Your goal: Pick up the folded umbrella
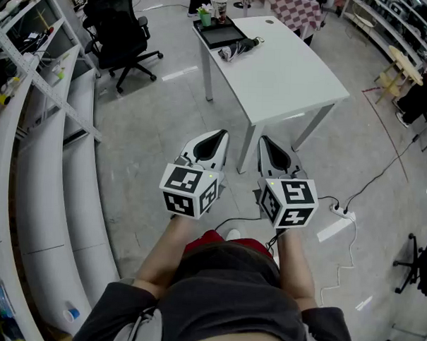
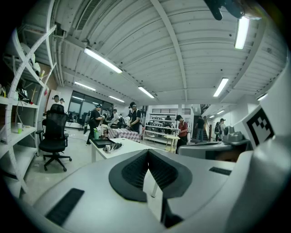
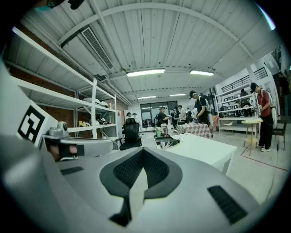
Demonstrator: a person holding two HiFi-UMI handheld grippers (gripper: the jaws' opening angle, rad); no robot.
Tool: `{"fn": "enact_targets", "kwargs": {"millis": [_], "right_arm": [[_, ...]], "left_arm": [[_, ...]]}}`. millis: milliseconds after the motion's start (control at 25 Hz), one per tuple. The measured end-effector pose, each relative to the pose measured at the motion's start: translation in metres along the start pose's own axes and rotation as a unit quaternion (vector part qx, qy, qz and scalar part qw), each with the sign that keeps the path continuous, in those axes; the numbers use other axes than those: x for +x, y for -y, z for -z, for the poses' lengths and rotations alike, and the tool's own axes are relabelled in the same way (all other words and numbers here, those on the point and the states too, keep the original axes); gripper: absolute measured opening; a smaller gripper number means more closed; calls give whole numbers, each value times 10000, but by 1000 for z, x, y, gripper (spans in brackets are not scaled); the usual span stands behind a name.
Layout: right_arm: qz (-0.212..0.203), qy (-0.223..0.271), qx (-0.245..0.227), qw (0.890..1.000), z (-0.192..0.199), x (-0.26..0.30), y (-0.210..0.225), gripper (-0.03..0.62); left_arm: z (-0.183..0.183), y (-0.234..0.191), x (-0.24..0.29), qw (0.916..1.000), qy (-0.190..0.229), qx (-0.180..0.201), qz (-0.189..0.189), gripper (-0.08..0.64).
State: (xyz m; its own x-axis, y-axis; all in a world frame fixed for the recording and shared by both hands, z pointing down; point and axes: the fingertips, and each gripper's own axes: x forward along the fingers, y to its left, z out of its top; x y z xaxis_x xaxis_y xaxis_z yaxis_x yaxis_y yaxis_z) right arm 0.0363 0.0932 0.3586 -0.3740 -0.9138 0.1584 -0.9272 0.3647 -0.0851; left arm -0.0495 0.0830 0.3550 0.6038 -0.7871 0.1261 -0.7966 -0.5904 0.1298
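Note:
The folded umbrella [image 1: 240,49], dark with a pale band, lies on a white table [image 1: 288,78] beside a black tray [image 1: 219,34]. It also shows far ahead as the umbrella [image 2: 111,146] in the left gripper view and the umbrella [image 3: 170,142] in the right gripper view. My left gripper [image 1: 218,136] and right gripper [image 1: 265,142] are held side by side over the floor, short of the table's near corner. They point toward it, roughly level. The left gripper [image 2: 148,152] and right gripper [image 3: 142,151] both have their jaws together, with nothing between them.
A cup [image 1: 219,5] and a green bottle [image 1: 205,16] stand at the tray's far end. A black office chair [image 1: 121,28] and white shelving [image 1: 34,73] stand on the left. A power strip with cables [image 1: 339,207] lies on the floor at right. People stand far behind the table.

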Motion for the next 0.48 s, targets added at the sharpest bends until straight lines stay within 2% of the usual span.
{"fn": "enact_targets", "kwargs": {"millis": [360, 480], "right_arm": [[89, -21, -54, 9999, 5, -3, 21, 18], [149, -83, 103, 9998, 13, -4, 34, 18]], "left_arm": [[13, 1, 12, 9998, -153, -51, -152, 14], [16, 2, 19, 9996, -165, -51, -218, 14]]}}
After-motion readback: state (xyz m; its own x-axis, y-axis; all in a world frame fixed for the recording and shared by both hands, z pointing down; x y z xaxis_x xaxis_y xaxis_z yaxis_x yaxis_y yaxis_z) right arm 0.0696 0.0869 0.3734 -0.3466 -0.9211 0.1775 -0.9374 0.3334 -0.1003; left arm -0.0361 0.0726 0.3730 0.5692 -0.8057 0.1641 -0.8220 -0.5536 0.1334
